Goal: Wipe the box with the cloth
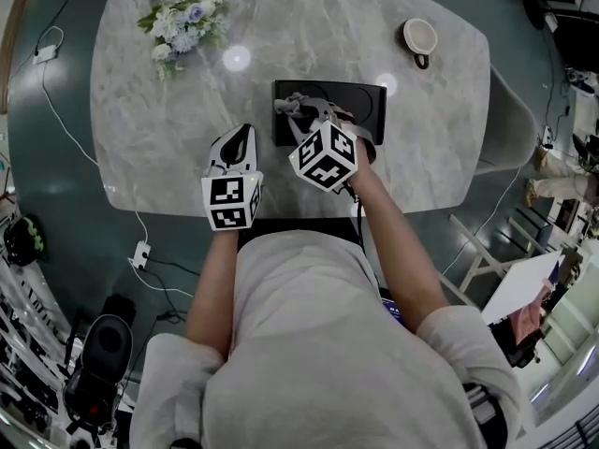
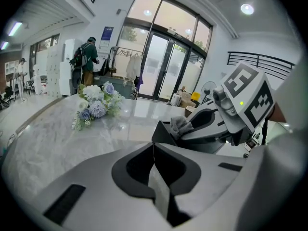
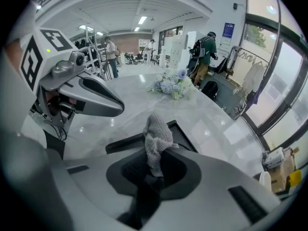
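Note:
A flat black box (image 1: 360, 101) lies on the marble table (image 1: 168, 138), near its front edge. My right gripper (image 1: 304, 108) is over the box's left part and is shut on a crumpled grey cloth (image 1: 292, 103). In the right gripper view the cloth (image 3: 158, 139) sticks up from between the jaws, with the box (image 3: 179, 133) just behind it. My left gripper (image 1: 238, 140) hovers over bare table left of the box, jaws shut with nothing in them. The left gripper view shows its tips (image 2: 154, 150) meeting, and the box (image 2: 162, 134) and cloth (image 2: 180, 124) off to the right.
A bunch of pale flowers (image 1: 182, 21) lies at the table's far left. A cup (image 1: 419, 37) stands at the far right. A grey chair (image 1: 513, 120) is beside the table's right edge. Cables (image 1: 56, 110) run across the floor on the left.

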A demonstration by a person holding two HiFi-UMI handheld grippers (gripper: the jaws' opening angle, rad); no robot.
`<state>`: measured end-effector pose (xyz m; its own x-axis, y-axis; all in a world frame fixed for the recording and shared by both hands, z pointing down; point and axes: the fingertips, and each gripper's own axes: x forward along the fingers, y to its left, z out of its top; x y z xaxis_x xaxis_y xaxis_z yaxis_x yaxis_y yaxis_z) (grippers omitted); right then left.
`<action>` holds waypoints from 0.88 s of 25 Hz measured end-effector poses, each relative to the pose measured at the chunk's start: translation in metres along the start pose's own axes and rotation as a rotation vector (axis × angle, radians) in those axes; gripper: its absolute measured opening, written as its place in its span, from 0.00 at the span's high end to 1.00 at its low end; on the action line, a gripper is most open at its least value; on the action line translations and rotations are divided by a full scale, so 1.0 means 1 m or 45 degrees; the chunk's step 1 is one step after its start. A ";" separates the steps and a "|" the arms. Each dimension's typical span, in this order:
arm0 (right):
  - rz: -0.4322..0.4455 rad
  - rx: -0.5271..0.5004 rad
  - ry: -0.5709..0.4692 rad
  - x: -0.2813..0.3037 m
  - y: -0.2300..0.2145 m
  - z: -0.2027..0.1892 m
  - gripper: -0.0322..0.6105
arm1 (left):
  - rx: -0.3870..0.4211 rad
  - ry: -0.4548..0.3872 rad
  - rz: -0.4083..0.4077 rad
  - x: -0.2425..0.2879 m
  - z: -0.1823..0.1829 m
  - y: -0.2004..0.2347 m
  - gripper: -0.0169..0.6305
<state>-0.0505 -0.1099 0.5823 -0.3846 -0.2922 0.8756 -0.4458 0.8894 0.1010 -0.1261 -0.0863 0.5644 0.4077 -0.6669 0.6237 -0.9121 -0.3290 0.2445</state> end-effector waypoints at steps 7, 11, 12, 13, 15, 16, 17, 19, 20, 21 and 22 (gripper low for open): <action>0.031 0.026 -0.048 -0.006 0.013 -0.005 0.85 | 0.001 0.004 0.000 -0.004 -0.008 -0.009 0.94; 0.035 0.033 -0.056 -0.007 0.017 -0.008 0.85 | 0.004 0.005 0.004 -0.006 -0.012 -0.012 0.94; 0.038 0.028 -0.057 -0.008 0.018 -0.008 0.85 | 0.004 0.006 0.006 -0.007 -0.013 -0.013 0.94; 0.041 0.023 -0.059 -0.010 0.020 -0.010 0.85 | 0.004 0.007 0.008 -0.008 -0.014 -0.014 0.94; 0.059 0.018 -0.066 -0.013 0.026 -0.012 0.85 | 0.004 0.010 0.010 -0.009 -0.016 -0.015 0.94; 0.072 0.020 -0.073 -0.015 0.031 -0.013 0.85 | 0.004 0.012 0.011 -0.009 -0.016 -0.016 0.94; 0.085 0.025 -0.083 -0.016 0.035 -0.013 0.85 | 0.004 0.013 0.011 -0.009 -0.017 -0.016 0.94; 0.098 0.037 -0.102 -0.018 0.044 -0.014 0.85 | 0.005 0.014 0.012 -0.009 -0.017 -0.018 0.94; 0.101 0.045 -0.108 -0.018 0.048 -0.014 0.85 | 0.006 0.014 0.013 -0.009 -0.017 -0.018 0.94; 0.104 0.054 -0.112 -0.019 0.051 -0.015 0.85 | 0.007 0.014 0.013 -0.009 -0.017 -0.019 0.94; 0.110 0.063 -0.114 -0.020 0.054 -0.016 0.85 | 0.009 0.014 0.013 -0.009 -0.017 -0.020 0.94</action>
<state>-0.0534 -0.0506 0.5775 -0.4929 -0.2474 0.8342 -0.4461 0.8950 0.0018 -0.1119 -0.0625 0.5667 0.3982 -0.6628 0.6341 -0.9158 -0.3269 0.2333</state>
